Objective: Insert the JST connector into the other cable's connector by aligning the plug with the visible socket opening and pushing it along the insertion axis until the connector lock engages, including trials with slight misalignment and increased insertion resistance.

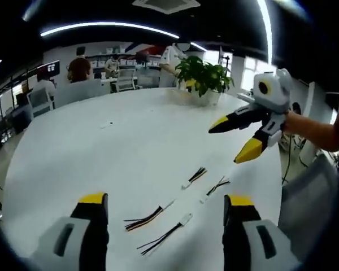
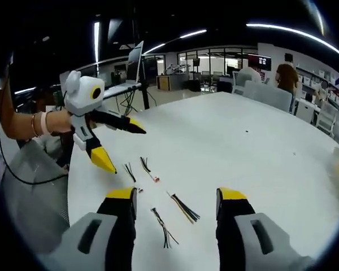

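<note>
Left gripper [image 1: 165,210]: my jaws stood wide apart, holding nothing, above the white table [image 1: 101,164].
Cables: four short JST cables lay loose between and beyond my jaws: striped cable [image 1: 147,218], black cable [image 1: 165,236], third cable [image 1: 194,176], fourth cable [image 1: 214,188].
Right gripper [image 1: 233,142]: came in from the right, jaws open and empty, above the cables.
Potted plant [image 1: 203,76]: sat at the far table edge.
</note>
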`<state>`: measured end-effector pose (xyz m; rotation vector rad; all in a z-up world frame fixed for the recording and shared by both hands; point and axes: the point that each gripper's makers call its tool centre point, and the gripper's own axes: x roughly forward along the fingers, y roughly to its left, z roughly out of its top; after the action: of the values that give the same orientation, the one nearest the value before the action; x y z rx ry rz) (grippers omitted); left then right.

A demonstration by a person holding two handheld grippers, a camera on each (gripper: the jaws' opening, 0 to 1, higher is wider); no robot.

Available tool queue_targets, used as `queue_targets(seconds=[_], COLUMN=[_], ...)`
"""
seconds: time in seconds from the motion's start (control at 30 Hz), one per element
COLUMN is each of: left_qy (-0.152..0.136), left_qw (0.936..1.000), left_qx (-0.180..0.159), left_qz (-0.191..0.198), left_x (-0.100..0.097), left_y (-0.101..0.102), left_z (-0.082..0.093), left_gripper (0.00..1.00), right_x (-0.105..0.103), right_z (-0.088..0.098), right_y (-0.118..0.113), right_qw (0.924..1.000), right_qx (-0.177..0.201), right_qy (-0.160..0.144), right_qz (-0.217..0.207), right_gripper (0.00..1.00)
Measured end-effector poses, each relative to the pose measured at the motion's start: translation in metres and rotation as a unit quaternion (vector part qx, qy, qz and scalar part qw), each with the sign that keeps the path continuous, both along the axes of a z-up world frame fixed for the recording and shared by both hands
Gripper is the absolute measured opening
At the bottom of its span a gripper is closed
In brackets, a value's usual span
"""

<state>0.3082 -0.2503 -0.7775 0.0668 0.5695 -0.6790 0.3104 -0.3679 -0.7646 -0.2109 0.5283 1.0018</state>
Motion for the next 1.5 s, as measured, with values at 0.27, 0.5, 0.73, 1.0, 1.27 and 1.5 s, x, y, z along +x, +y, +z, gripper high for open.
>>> queue_targets(seconds=[0.27, 0.5, 0.73, 1.0, 1.27, 1.5], left_qy=[0.004, 0.0, 0.002, -0.025, -0.025, -0.032], left_qw=[0.9999, 0.9995, 0.999, 0.997, 0.9928, 0.994], left_qx=[0.011, 0.029, 0.036, 0.046, 0.066, 0.039], left_qz=[0.0, -0.013, -0.025, -0.057, -0.097, -0.097], left_x=[0.004, 0.004, 0.004, 0.002, -0.002, 0.008], left_y=[0.004, 0.004, 0.0, -0.007, -0.012, -0.011], left_z=[-0.011, -0.021, -0.029, -0.033, -0.045, -0.041], left_gripper=[0.79, 0.76, 0.72, 0.61, 0.54, 0.46], right_x=[-0.003, -0.005, -0.006, -0.012, -0.013, -0.01], right_z=[-0.011, -0.018, -0.027, -0.034, -0.04, -0.047], right_y=[0.001, 0.004, 0.003, 0.004, 0.009, 0.022], right_qw=[0.9999, 0.9996, 0.9994, 0.9991, 0.9984, 0.9968], right_qx=[-0.005, -0.005, -0.009, -0.014, -0.018, -0.019], right_qy=[0.008, 0.016, 0.027, 0.029, 0.009, -0.001], right_qz=[0.014, 0.023, 0.022, 0.027, 0.052, 0.078], right_gripper=[0.49, 0.47, 0.46, 0.42, 0.34, 0.33])
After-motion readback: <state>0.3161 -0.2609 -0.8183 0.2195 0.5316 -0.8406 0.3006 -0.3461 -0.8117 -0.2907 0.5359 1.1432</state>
